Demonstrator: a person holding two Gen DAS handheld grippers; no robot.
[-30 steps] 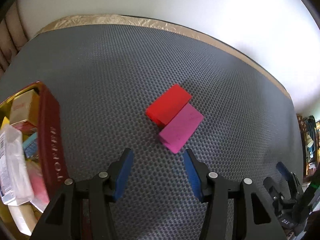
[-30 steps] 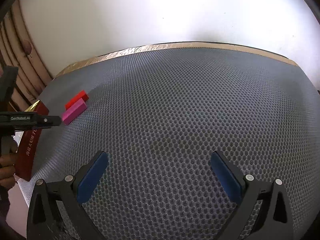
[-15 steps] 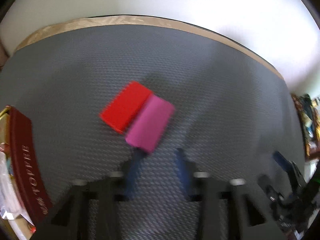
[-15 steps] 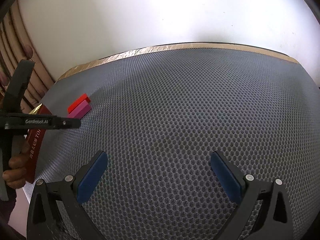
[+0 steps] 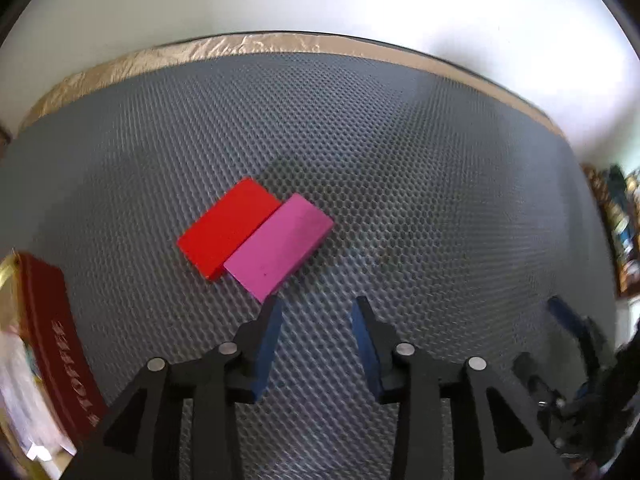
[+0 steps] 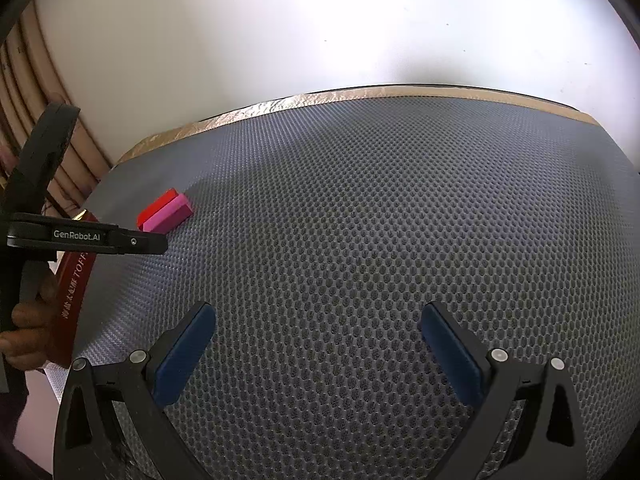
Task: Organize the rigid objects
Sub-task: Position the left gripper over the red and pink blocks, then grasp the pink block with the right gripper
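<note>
The left tool (image 5: 316,310) points steeply down at the grey mesh mat (image 5: 400,160) on the worktop, its blue pads (image 5: 267,344) a modest gap apart and opening right now — nothing between them, just bare mat. The tip of its left finger sits just beside the near corner of the pink block (image 5: 278,250); whether it actually touches I can't tell.

The pink block lies flat with a red block (image 5: 228,232) pressed along its long side, the two forming a neat diagonal pair. In the right wrist view that same pair (image 6: 166,212) sits close to the left edge of the mat, nearer its far-left corner than its near one.

At the left edge of the worktop there's a dark red tin (image 5: 56,344) with gold lettering on its side, stuffed with small packets — they're blurred, so no idea what they are exactly.

The right tool (image 6: 316,336) is wide open and holding nothing, hovering over the empty middle of the mat, well apart from the blocks. From its camera you can see a hand (image 6: 28,328) gripping the left tool's black handle over by the tin.

A strip of gold tape (image 5: 248,46) runs along the far edge of the mat, with a white wall behind it.
</note>
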